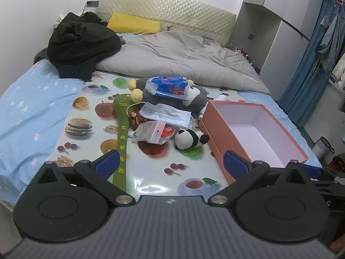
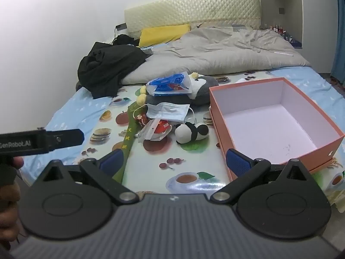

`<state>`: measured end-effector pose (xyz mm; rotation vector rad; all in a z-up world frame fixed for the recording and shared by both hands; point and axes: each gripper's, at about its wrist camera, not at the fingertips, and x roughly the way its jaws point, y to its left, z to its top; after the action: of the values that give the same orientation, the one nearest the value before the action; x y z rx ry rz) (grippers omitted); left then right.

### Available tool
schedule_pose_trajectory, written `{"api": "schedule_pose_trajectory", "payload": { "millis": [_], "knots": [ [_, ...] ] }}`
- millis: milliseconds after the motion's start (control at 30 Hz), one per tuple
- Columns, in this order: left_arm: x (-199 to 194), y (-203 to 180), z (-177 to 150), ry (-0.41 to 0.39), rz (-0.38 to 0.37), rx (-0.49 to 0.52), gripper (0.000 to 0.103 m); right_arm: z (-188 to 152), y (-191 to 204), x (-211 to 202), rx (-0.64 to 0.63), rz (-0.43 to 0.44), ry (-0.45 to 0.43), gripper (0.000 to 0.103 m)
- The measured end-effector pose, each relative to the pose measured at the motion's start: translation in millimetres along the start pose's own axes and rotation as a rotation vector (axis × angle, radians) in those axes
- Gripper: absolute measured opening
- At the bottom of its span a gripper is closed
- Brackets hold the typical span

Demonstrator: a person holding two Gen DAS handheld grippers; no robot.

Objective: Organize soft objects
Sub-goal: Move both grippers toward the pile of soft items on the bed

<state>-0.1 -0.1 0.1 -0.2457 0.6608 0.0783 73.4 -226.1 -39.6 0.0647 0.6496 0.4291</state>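
A pile of soft things lies on a fruit-print mat (image 1: pixel 151 177) on the bed: a panda plush (image 1: pixel 190 139) (image 2: pixel 190 132), a grey penguin plush (image 1: pixel 194 99) (image 2: pixel 202 88), a blue tissue pack (image 1: pixel 170 86) (image 2: pixel 170 84), a face mask (image 1: pixel 166 113) (image 2: pixel 168 110), a plastic packet (image 1: pixel 151 132) (image 2: pixel 154 131) and a green padded bat (image 1: pixel 123 129) (image 2: pixel 129 133). An empty orange box (image 1: pixel 254 133) (image 2: pixel 276 125) stands right of the pile. My left gripper (image 1: pixel 171 165) and right gripper (image 2: pixel 174 160) are open and empty, short of the pile.
A grey duvet (image 1: pixel 183 54), black clothes (image 1: pixel 79 45) and a yellow pillow (image 1: pixel 133 23) lie at the head of the bed. The left gripper's body (image 2: pixel 41 141) shows at the right wrist view's left edge. Blue curtain and hanging clothes (image 1: pixel 319 43) are on the right.
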Motion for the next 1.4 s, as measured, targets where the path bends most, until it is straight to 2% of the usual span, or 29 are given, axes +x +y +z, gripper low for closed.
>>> {"api": "schedule_pose_trajectory", "payload": {
  "millis": [800,1400],
  "knots": [
    [0.1,0.3,-0.7,0.008,0.014,-0.001,0.103,-2.6,2.4,2.4,-0.011,-0.007,0.025,0.103],
    [7.5,-3.6,-6.1,0.015,-0.008,0.022,0.103,-5.4,-1.4,2.3,0.000,-0.012,0.037,0.103]
  ]
}}
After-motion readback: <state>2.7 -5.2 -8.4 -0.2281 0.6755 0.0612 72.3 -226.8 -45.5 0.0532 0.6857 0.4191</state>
